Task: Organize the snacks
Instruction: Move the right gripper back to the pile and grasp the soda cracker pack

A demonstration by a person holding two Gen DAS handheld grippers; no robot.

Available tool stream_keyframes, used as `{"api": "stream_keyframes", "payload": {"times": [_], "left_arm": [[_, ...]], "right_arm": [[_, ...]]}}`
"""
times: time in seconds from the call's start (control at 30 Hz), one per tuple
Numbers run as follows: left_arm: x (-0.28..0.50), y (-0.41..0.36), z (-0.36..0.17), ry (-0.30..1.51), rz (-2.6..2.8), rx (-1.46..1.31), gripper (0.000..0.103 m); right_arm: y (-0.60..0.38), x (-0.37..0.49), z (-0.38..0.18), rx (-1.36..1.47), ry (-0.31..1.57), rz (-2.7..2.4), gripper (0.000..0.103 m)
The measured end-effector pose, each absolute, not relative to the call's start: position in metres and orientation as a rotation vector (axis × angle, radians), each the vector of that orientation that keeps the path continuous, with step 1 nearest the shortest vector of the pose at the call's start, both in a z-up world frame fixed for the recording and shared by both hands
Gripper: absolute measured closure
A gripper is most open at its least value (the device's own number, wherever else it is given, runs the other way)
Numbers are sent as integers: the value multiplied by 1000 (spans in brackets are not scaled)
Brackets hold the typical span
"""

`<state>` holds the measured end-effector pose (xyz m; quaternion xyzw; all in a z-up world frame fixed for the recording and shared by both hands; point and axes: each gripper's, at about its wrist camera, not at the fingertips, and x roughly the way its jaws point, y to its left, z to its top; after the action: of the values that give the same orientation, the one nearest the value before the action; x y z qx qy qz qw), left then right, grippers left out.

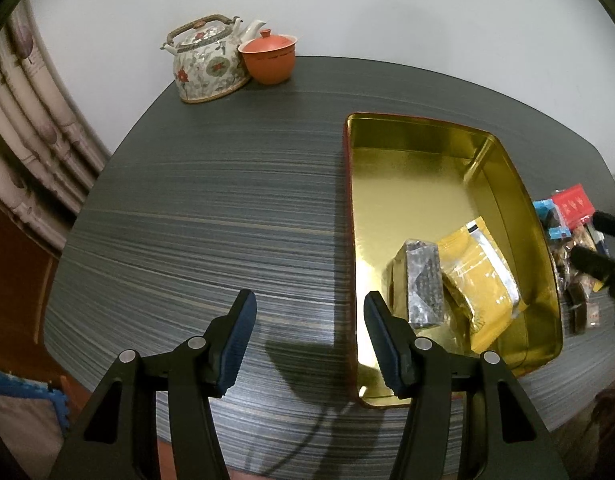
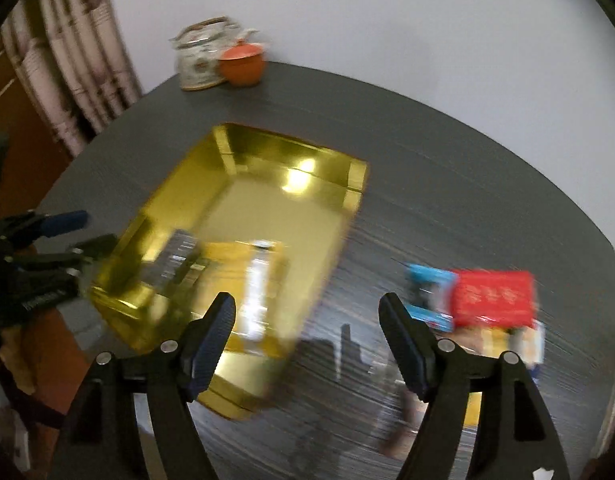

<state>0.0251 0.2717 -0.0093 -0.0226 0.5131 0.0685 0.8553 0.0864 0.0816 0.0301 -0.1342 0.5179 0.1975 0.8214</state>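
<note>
An open gold tin (image 1: 427, 168) lies on the dark striped table. In its near end are a yellow foil packet (image 1: 479, 272) and a dark silvery packet (image 1: 423, 284) leaning on it. My left gripper (image 1: 309, 296) hovers over the tin's left rim, open with nothing between its fingers. The right wrist view is blurred. There my right gripper (image 2: 307, 298) hangs open and empty above bare table, between the tin (image 2: 267, 208) and a pile of loose snacks topped by a red packet (image 2: 493, 300) and a blue packet (image 2: 427, 292).
A flowered teapot (image 1: 207, 60) and an orange lidded cup (image 1: 269, 58) stand at the table's far left corner by the white wall. A curtain (image 1: 23, 120) hangs to the left. The table's rounded edge runs close below both grippers.
</note>
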Motion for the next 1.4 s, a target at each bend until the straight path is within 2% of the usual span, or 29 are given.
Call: {"api": "stream_keyframes", "payload": {"times": [0.53, 1.03, 1.17, 1.23, 1.4], "left_arm": [[20, 236, 0, 1084, 161, 37, 46], [29, 130, 15, 1107, 14, 76, 46], [34, 96, 13, 1118, -38, 109, 46], [36, 82, 11, 1125, -57, 122, 46], [41, 56, 5, 1139, -96, 140, 46]], "right_arm": [[-133, 123, 4, -131, 1178, 62, 31], [-158, 140, -27, -53, 1201, 126, 33], [-167, 140, -32, -37, 1202, 142, 42], [-172, 140, -33, -33, 1200, 144, 51], [-183, 130, -36, -23, 1204, 143, 53]]}}
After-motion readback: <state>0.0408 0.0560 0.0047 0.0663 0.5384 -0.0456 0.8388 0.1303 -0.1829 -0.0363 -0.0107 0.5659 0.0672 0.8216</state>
